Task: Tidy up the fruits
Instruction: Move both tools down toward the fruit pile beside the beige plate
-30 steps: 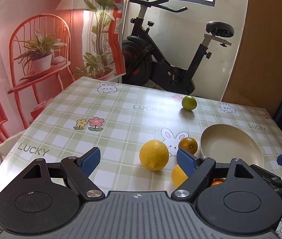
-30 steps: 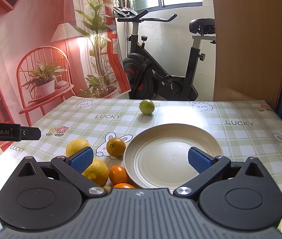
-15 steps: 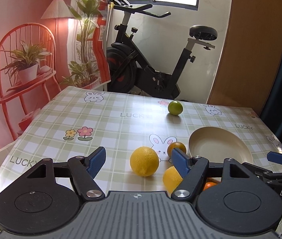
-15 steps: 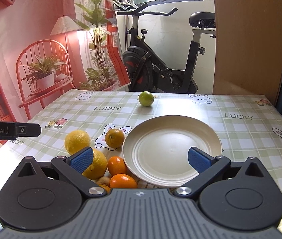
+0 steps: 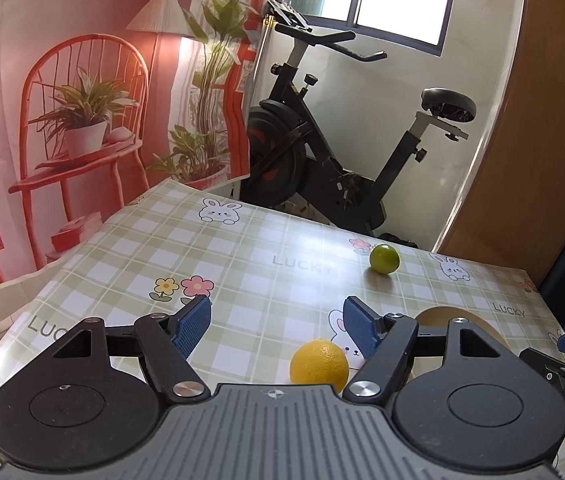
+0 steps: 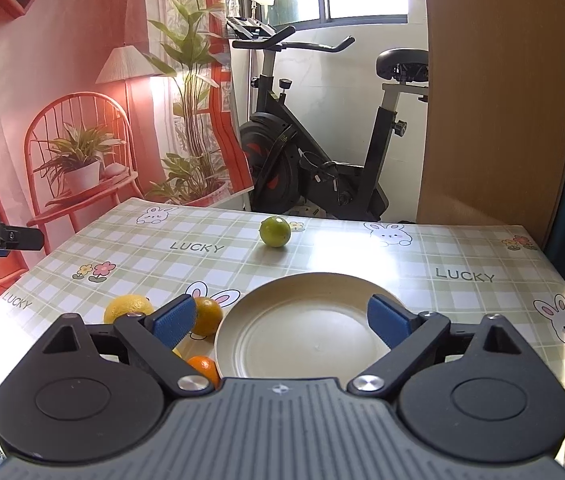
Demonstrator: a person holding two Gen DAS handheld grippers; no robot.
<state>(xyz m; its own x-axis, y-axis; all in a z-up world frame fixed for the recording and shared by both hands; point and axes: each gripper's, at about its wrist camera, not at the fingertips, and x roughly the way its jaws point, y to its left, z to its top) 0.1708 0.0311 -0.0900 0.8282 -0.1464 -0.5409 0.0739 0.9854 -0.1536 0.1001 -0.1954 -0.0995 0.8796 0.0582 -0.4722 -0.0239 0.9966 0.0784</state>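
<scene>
Yellow lemon point(image 5: 319, 362) is now framed low between the left gripper point(image 5: 276, 326), its spread jaws narrowed and empty. The right gripper point(image 6: 280, 322) is held over the bare plate point(image 6: 306, 332), its empty jaws closing; no fruit is plated yet.

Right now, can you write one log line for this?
plate: empty | lime: far | lemon: on table | left gripper: open | right gripper: closing, holds nothing

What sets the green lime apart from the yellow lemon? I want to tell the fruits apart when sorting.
The lime is green; the lemon is yellow. The lime looks smaller than the lemon. The lime sits alone beyond the plate; the lemon lies left of the plate near the oranges. Both are roundish citrus resting on the checked tablecloth, outside the plate.
</scene>
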